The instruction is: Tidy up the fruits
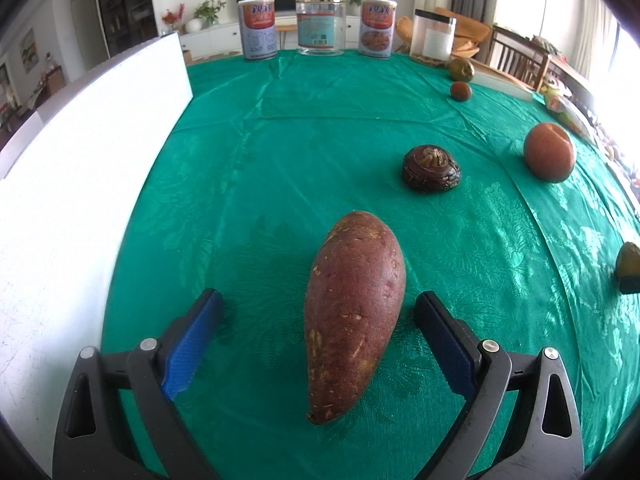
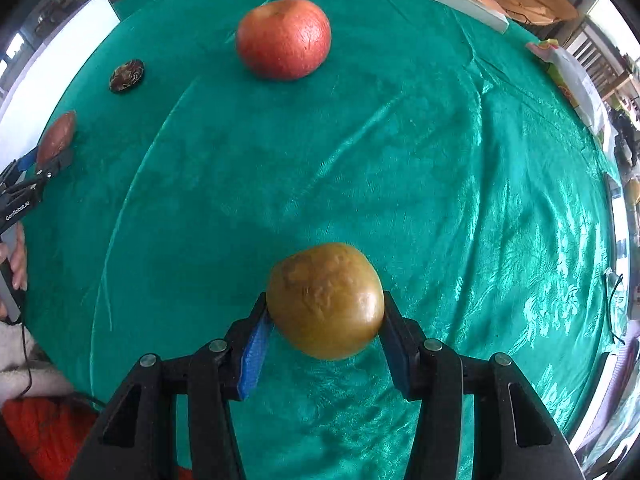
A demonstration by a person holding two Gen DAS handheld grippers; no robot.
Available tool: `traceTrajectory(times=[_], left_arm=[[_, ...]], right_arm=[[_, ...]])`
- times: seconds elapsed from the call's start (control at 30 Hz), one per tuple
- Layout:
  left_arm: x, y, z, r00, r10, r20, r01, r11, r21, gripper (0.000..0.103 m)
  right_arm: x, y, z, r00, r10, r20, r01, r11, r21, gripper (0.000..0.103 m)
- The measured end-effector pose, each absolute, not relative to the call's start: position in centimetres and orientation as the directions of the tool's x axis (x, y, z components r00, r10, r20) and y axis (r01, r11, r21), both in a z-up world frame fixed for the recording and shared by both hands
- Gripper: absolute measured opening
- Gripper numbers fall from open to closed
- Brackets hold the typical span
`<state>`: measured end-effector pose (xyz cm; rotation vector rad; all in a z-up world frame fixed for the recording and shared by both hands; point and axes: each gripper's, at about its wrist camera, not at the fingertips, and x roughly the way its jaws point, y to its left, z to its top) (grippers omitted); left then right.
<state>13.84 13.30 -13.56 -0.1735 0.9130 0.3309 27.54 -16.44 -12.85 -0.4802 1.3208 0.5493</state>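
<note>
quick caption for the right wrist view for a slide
Right tongs clamp a yellow-brown fruit above the green tablecloth, a red apple beyond.

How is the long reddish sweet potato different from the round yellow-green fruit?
The sweet potato is long, pointed and reddish-brown; the yellow-green fruit is round and olive-gold. The sweet potato lies on the green cloth between the left tool's wide-open pads, which don't touch it; the fruit is squeezed between the right tool's pads. Both have blotchy, marked skin.
</note>
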Motion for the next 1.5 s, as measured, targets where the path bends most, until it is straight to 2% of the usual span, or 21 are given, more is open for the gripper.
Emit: traceTrajectory(times=[0.13,0.5,0.7,0.87,0.93,1.0,1.07,1.1,1.17,1.27,1.5], left_arm=[[13.8,13.3,-13.6,0.565,0.207,-0.798,-0.353,0.936,-0.007,0.098],[13.8,13.3,-13.6,0.565,0.208,-0.799,-0.353,0.936,-0.007,0.098],[13.8,13.3,-13.6,0.565,0.208,-0.799,-0.353,0.936,-0.006,0.098],[13.8,13.3,-13.6,0.565,0.207,-0.799,-0.353,0.936,-0.007,0.098],[13.8,13.3,-13.6,0.565,0.207,-0.799,-0.353,0.936,-0.007,0.098],[13.8,13.3,-13.6,0.565,0.207,-0.799,-0.353,0.936,-0.007,0.098],[13.8,13.3,-13.6,0.565,0.207,-0.799,-0.353,0.936,-0.007,0.098],[13.8,13.3,-13.6,0.565,0.207,-0.799,-0.353,0.936,-0.007,0.098],[13.8,13.3,-13.6,0.565,0.207,-0.799,-0.353,0.936,-0.007,0.098],[13.8,13.3,-13.6,0.565,0.208,-0.799,-0.353,0.936,-0.006,0.098],[13.8,13.3,-13.6,0.565,0.208,-0.799,-0.353,0.936,-0.006,0.098]], right_arm=[[27.9,-15.8,-12.6,0.204,0.128,-0.971,-0.611,0.791,-0.024,0.051],[26.5,-17.3,-12.3,0.318,0.292,-0.902,-0.496,0.862,0.104,0.052],[25.1,-17.2,-12.2,0.370,0.316,-0.874,-0.461,0.879,0.123,0.053],[27.5,-15.8,-9.6,0.406,0.339,-0.849,-0.476,0.871,0.120,0.054],[29.2,-14.5,-8.4,0.417,0.341,-0.842,-0.489,0.865,0.108,0.059],[31.1,-13.2,-8.0,0.399,0.334,-0.854,-0.495,0.862,0.107,0.060],[32.6,-11.9,-8.7,0.332,0.323,-0.887,-0.518,0.848,0.115,0.057],[33.0,-11.4,-9.2,0.304,0.300,-0.904,-0.528,0.843,0.103,0.047],[32.6,-11.1,-10.0,0.274,0.276,-0.921,-0.549,0.832,0.086,0.038],[30.9,-11.9,-10.1,0.304,0.249,-0.920,-0.565,0.824,0.037,0.038],[27.1,-16.1,-9.7,0.317,0.292,-0.902,-0.540,0.837,0.081,0.036]])
